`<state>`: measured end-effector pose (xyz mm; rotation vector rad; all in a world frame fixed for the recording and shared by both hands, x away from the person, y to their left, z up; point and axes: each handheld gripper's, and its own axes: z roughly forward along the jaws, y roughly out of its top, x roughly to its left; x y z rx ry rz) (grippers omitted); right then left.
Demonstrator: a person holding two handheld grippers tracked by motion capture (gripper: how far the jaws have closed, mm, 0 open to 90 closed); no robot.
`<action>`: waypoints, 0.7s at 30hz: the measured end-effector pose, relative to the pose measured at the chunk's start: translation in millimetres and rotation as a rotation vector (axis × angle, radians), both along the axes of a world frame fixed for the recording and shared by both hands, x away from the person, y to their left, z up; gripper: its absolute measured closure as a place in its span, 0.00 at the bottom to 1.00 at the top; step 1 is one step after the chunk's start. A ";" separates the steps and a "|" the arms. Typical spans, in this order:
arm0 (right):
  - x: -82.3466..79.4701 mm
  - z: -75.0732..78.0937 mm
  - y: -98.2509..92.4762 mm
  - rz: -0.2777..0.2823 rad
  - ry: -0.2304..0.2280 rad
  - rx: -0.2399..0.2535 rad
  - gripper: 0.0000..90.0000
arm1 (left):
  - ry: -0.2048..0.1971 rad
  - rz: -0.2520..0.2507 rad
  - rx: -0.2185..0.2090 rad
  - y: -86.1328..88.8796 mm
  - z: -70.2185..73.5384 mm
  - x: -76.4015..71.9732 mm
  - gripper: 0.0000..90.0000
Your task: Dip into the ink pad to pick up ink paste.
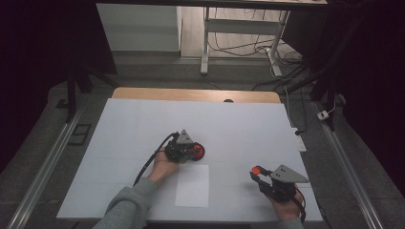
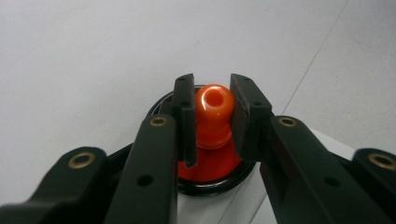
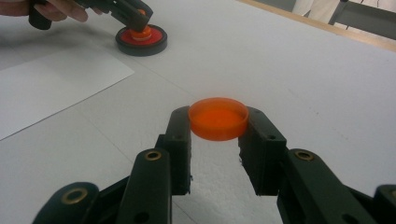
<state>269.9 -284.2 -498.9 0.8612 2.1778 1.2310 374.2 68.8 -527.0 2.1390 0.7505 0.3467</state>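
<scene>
While clamped, orange knob (image 2: 213,114) between left gripper (image 2: 212,116) pads, touching both.

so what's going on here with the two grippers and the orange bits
A person works at a white table with a gripper in each hand. The left gripper is shut on the orange knob of a red piece in a black ring, which sits on the table. The right gripper is shut on an orange cap, held just above the table. A paper sheet lies between the hands.
</scene>
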 end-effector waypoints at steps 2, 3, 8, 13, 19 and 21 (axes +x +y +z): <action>0.1 0.0 0.0 0.001 -0.001 -0.003 0.72 | -0.005 0.000 0.004 -0.4 0.0 -0.5 0.81; 0.2 0.0 -0.1 0.002 0.000 -0.004 0.72 | -0.010 0.000 0.014 -1.1 0.4 -1.0 0.81; 0.0 0.2 -0.6 0.000 -0.001 0.004 0.72 | -0.009 0.002 0.012 -1.0 0.4 -1.2 0.81; 0.4 0.0 0.0 -0.001 0.000 -0.008 0.72 | 0.036 -0.016 -0.024 3.8 2.6 4.4 0.81; 1.0 0.2 -0.8 0.005 0.005 0.001 0.72 | -0.017 0.033 -0.180 20.2 24.4 3.8 0.81; 1.7 -0.5 -0.7 0.005 0.005 -0.004 0.72 | -0.021 0.026 -0.196 21.7 29.6 1.3 0.81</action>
